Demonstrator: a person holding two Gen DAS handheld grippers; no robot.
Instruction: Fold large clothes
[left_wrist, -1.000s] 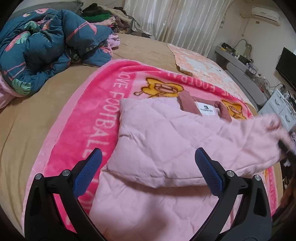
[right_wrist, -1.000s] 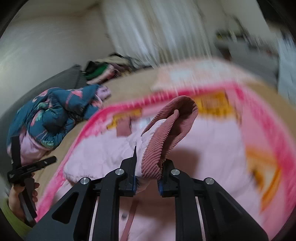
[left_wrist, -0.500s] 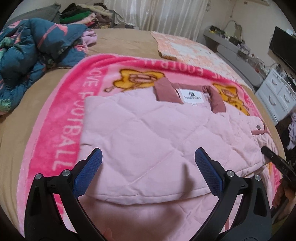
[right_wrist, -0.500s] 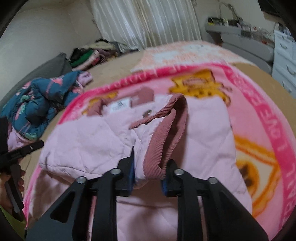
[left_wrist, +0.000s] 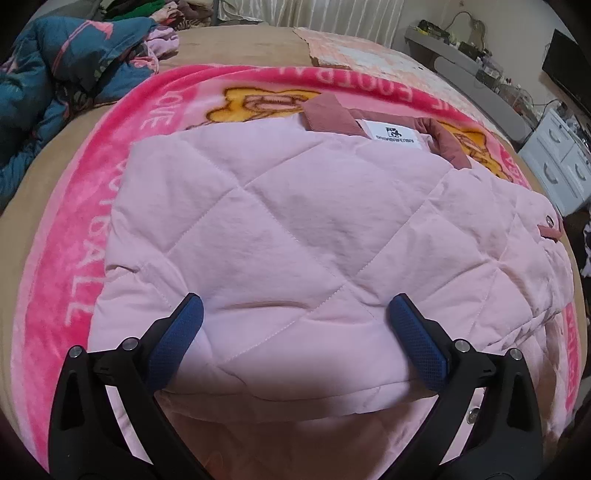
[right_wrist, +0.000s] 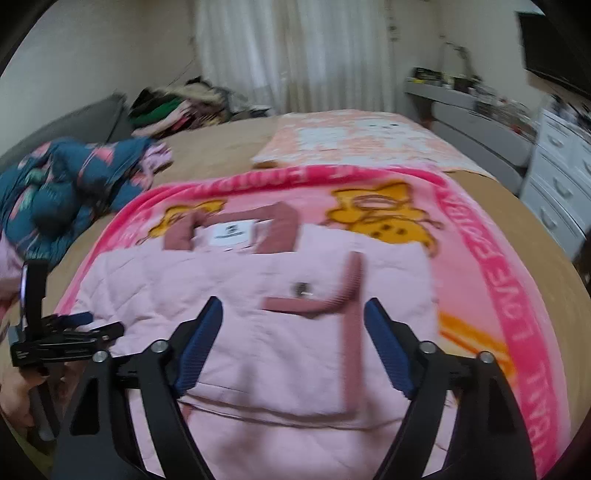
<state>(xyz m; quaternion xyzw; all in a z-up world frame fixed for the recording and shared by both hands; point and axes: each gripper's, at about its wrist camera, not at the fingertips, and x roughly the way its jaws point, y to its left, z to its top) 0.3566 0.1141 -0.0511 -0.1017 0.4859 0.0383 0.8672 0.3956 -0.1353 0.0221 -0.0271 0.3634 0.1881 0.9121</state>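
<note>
Two hand-held grippers over a pink jacket (left_wrist: 295, 221) on the bed.
Blanket (left_wrist: 74, 258) lettering reads "LOVE"; the neck label (left_wrist: 395, 134) is illegible. Left hand-held gripper (left_wrist: 295, 317) gapes empty; right hand-held gripper (right_wrist: 291, 314) is opening, cuff (right_wrist: 317, 299) released.

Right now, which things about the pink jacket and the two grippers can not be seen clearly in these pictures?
- Pink jacket, left wrist view: its near hem is hidden behind the left gripper.
- Label, right wrist view: motion blur makes the text unreadable.
- Corduroy cuff, right wrist view: blurred; it lies ahead of the right gripper, whose jaws are opening, empty.
- Left gripper, right wrist view: seen side-on, jaws unclear.
</note>
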